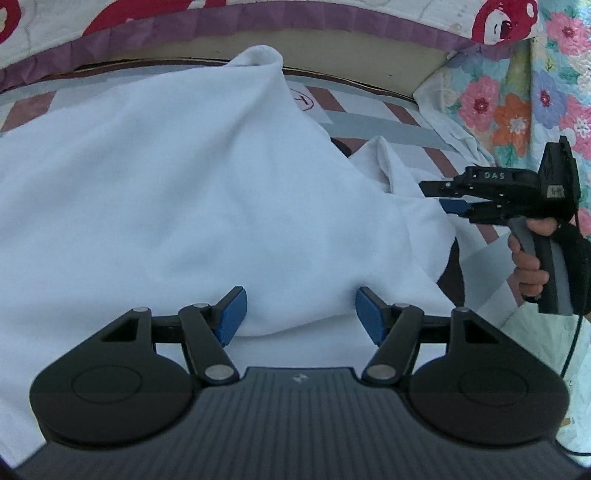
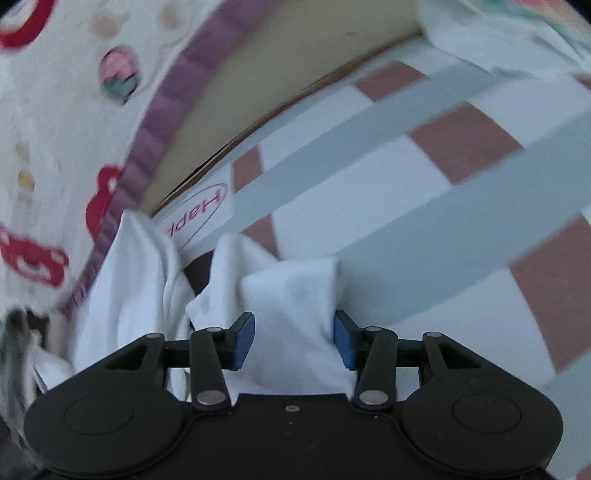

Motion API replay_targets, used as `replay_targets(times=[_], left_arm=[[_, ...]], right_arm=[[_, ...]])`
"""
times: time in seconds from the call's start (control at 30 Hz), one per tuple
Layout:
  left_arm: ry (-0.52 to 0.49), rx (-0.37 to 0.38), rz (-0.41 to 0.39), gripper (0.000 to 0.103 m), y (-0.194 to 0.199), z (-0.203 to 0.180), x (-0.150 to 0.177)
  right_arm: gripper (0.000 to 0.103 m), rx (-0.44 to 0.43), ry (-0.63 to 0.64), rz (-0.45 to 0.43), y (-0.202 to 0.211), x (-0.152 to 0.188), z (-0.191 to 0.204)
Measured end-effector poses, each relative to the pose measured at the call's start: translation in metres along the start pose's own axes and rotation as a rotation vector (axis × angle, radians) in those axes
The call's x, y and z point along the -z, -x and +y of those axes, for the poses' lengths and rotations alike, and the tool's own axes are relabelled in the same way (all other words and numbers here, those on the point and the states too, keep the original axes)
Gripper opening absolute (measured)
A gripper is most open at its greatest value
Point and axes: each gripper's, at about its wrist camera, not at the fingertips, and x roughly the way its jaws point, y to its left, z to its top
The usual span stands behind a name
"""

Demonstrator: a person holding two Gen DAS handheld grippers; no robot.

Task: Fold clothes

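Observation:
A white garment (image 1: 177, 192) lies bunched on a checked sheet (image 1: 369, 125). My left gripper (image 1: 301, 317) is open, its blue pads either side of a rounded fold at the garment's near edge. My right gripper shows in the left wrist view (image 1: 441, 199) at the garment's right edge, held in a hand. In the right wrist view the right gripper (image 2: 294, 341) is open, with a white cloth flap (image 2: 291, 295) standing between its blue pads. The pads do not press the cloth.
A quilt with red prints and a purple border (image 1: 258, 26) runs along the back. A floral quilt (image 1: 517, 103) lies at the right. A tan board (image 2: 295, 74) edges the checked sheet (image 2: 424, 177).

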Motion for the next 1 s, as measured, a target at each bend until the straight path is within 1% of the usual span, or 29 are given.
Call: replay_targets(times=[0.03,0.07,0.1,0.13,0.17,0.2,0.23,0.3,0.4,0.5,0.63,0.7,0.8,0.9,1.0], left_arm=[[-0.004,-0.004,-0.001,0.067,0.000,0.000,0.000],[-0.007,-0.008,-0.001,0.067,0.000,0.000,0.000],[-0.008,-0.011,-0.001,0.067,-0.001,0.000,0.000],[-0.004,-0.012,0.002,0.067,-0.001,0.000,0.000],[-0.001,-0.014,0.003,0.067,-0.001,0.000,0.000],[0.001,-0.015,0.001,0.067,0.001,0.000,0.001],[0.003,-0.015,-0.001,0.067,0.002,0.000,0.002],[0.004,-0.016,-0.004,0.067,0.003,0.001,0.002],[0.008,-0.006,-0.012,0.067,0.004,0.002,-0.001],[0.020,0.005,-0.019,0.067,0.005,0.003,-0.002],[0.025,-0.001,-0.031,0.067,0.010,0.005,-0.002],[0.026,-0.012,-0.039,0.068,0.011,0.007,-0.001],[0.026,-0.034,-0.039,0.068,0.010,0.011,0.001],[0.024,-0.061,-0.034,0.068,0.007,0.014,0.002],[0.024,-0.083,-0.025,0.068,0.004,0.018,0.005]], right_arm=[[0.053,-0.011,0.022,-0.006,-0.004,-0.001,0.003],[0.050,-0.026,0.031,-0.013,-0.007,-0.003,0.004],[0.042,-0.042,0.033,-0.021,-0.010,-0.005,0.003],[0.012,-0.060,0.059,-0.026,-0.012,-0.008,0.006],[0.012,-0.059,0.112,-0.051,-0.012,-0.010,0.013],[0.012,-0.051,0.167,-0.101,-0.004,-0.012,0.021],[0.011,-0.052,0.195,-0.147,0.006,-0.016,0.029],[0.011,-0.045,0.232,-0.226,0.030,-0.026,0.041],[0.011,0.012,0.269,-0.336,0.069,-0.043,0.050],[0.011,0.094,0.286,-0.413,0.100,-0.063,0.049],[0.011,0.247,0.332,-0.491,0.126,-0.090,0.043],[0.011,0.302,0.327,-0.521,0.135,-0.105,0.037],[0.011,0.408,0.296,-0.533,0.136,-0.126,0.026],[0.011,0.532,0.285,-0.510,0.128,-0.140,0.021],[0.010,0.663,0.276,-0.465,0.113,-0.154,0.016]])
